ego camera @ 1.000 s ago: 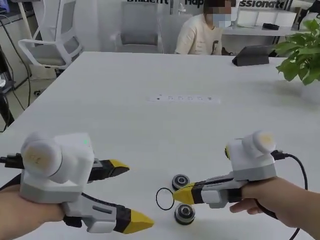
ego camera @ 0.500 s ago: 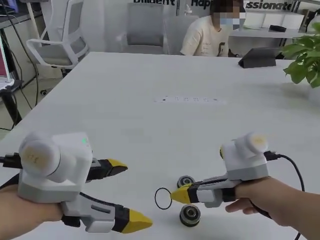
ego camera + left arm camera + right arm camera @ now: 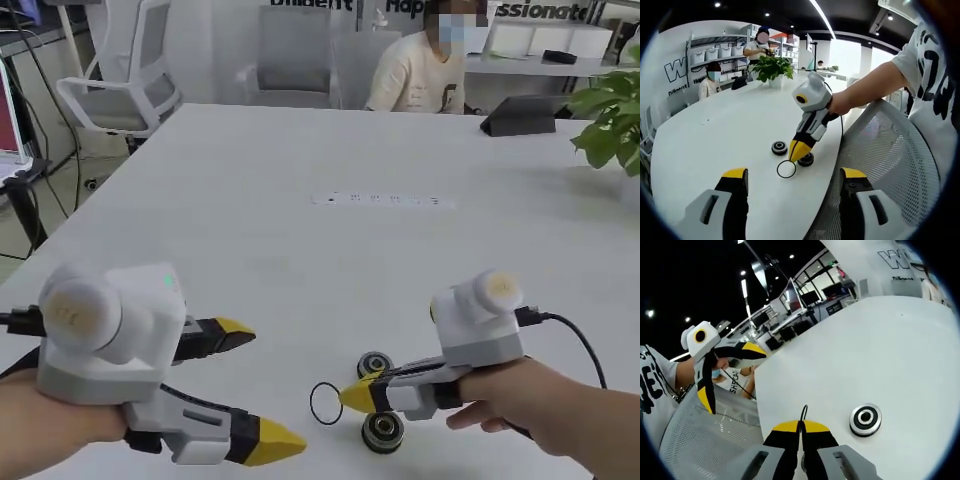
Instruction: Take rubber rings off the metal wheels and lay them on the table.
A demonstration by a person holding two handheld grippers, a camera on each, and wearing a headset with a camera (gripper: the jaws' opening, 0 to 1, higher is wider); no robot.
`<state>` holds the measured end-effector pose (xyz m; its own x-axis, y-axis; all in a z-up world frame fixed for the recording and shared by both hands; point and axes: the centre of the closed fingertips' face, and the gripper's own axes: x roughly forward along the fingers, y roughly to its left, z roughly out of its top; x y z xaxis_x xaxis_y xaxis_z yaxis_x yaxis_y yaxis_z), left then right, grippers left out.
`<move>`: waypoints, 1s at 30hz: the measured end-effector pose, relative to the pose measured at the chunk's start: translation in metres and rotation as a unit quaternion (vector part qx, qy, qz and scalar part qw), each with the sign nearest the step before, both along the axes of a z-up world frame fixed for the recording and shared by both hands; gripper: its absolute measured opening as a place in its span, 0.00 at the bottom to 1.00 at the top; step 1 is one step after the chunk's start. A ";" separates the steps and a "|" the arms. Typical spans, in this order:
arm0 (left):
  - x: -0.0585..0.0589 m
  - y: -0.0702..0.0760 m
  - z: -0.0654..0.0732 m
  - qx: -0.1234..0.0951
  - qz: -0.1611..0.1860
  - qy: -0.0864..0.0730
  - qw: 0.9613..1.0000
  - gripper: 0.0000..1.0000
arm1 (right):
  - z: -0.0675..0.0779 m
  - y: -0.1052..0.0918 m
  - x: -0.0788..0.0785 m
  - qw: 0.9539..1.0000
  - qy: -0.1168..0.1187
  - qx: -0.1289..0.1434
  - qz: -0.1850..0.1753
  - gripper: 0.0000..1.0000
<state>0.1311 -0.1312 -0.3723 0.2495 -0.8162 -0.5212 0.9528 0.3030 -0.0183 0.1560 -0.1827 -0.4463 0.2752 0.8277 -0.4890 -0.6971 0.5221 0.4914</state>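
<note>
right gripper (image 3: pixel 350 396) clamped on a rubber ring (image 3: pixel 312 403) near the table's (image 3: pixel 300 250) near edge, left of two metal wheels (image 3: pixel 374 364); left gripper (image 3: pixel 275 386) jaws apart; far wall lettering cropped, unreadable

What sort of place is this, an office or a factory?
Most likely an open-plan office or lab: a long white table, office chairs, a potted plant and shelves of storage boxes.

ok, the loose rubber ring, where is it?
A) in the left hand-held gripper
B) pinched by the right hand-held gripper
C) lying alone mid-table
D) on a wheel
B: the right hand-held gripper has its jaws shut on the edge of the rubber ring, which sticks out past its yellow tips.
</note>
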 end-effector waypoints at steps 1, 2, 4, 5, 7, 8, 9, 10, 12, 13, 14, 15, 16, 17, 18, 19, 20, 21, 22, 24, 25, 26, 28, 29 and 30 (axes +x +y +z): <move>0.000 0.000 0.000 0.000 0.000 0.000 1.000 0.72 | 0.000 0.000 0.000 1.000 0.000 -0.002 -0.002 0.00; 0.000 0.000 0.000 0.002 0.000 0.000 1.000 0.72 | -0.001 0.000 0.001 1.000 -0.001 -0.004 -0.003 0.00; 0.000 0.001 -0.001 0.004 0.001 0.000 1.000 0.72 | -0.002 -0.002 0.003 1.000 -0.004 -0.008 -0.006 0.00; 0.000 0.002 -0.001 0.005 0.001 0.000 1.000 0.73 | -0.003 -0.003 0.004 1.000 -0.006 -0.009 -0.009 0.00; 0.000 0.003 0.000 0.004 0.002 0.000 1.000 0.73 | -0.004 -0.004 0.005 1.000 -0.007 -0.012 -0.013 0.00; 0.000 0.003 0.000 0.003 0.003 0.000 1.000 0.73 | -0.005 -0.006 0.006 1.000 -0.009 -0.016 -0.016 0.00; 0.000 0.004 0.000 0.004 0.003 0.001 1.000 0.73 | -0.005 -0.006 0.006 1.000 -0.010 -0.016 -0.016 0.00; 0.000 0.005 0.000 0.004 0.004 0.001 1.000 0.73 | -0.006 -0.007 0.007 1.000 -0.009 -0.019 -0.018 0.00; 0.000 0.006 -0.001 0.004 0.005 0.002 1.000 0.73 | -0.008 -0.009 0.007 0.999 -0.010 -0.025 -0.019 0.00; 0.000 0.006 -0.001 0.004 0.005 0.003 1.000 0.72 | -0.009 -0.010 0.008 0.999 -0.014 -0.030 -0.020 0.00; 0.000 0.006 -0.001 0.004 0.005 0.003 1.000 0.72 | -0.010 -0.011 0.009 0.999 -0.016 -0.034 -0.021 0.01; -0.001 0.006 -0.001 0.004 0.005 0.003 1.000 0.72 | -0.010 -0.012 0.009 0.999 -0.017 -0.036 -0.022 0.02; 0.000 0.006 -0.001 0.005 0.004 0.003 1.000 0.72 | -0.011 -0.012 0.010 0.999 -0.018 -0.038 -0.024 0.03; -0.001 0.006 -0.002 0.006 0.004 0.002 1.000 0.72 | -0.011 -0.013 0.010 0.999 -0.020 -0.043 -0.025 0.04; -0.001 0.006 -0.002 0.006 0.003 0.002 1.000 0.72 | -0.012 -0.014 0.009 0.998 -0.021 -0.047 -0.024 0.05; -0.001 0.006 -0.002 0.006 0.003 0.003 1.000 0.72 | -0.013 -0.015 0.010 0.998 -0.024 -0.052 -0.024 0.06; -0.001 0.005 -0.001 0.006 0.003 0.003 1.000 0.72 | -0.014 -0.017 0.010 0.998 -0.026 -0.058 -0.022 0.08; -0.001 0.005 -0.001 0.006 0.003 0.003 1.000 0.72 | -0.015 -0.017 0.009 0.998 -0.025 -0.062 -0.022 0.09; -0.001 0.005 -0.001 0.006 0.003 0.003 1.000 0.72 | -0.015 -0.018 0.008 0.997 -0.026 -0.062 -0.022 0.10; -0.002 0.004 -0.001 0.006 0.002 0.003 1.000 0.72 | -0.016 -0.020 0.008 0.997 -0.029 -0.065 -0.021 0.13; -0.002 0.004 -0.001 0.006 0.002 0.003 1.000 0.72 | -0.016 -0.020 0.007 0.997 -0.029 -0.065 -0.021 0.13; -0.003 0.004 -0.001 0.007 0.001 0.003 1.000 0.72 | -0.015 -0.021 0.007 0.997 -0.029 -0.064 -0.021 0.15; -0.003 0.004 -0.002 0.008 0.000 0.003 1.000 0.72 | -0.013 -0.022 0.007 0.997 -0.030 -0.062 -0.023 0.18; -0.003 0.003 -0.002 0.008 0.000 0.004 1.000 0.72 | -0.012 -0.022 0.007 0.997 -0.032 -0.061 -0.024 0.19; -0.003 0.003 -0.003 0.008 0.000 0.004 1.000 0.72 | -0.010 -0.023 0.008 0.997 -0.035 -0.060 -0.025 0.19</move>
<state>0.1281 -0.1279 -0.3748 0.2443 -0.8076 -0.5368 0.9529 0.3025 -0.0214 0.1637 -0.2056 -0.4559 0.3514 0.7493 -0.5612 -0.6990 0.6088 0.3752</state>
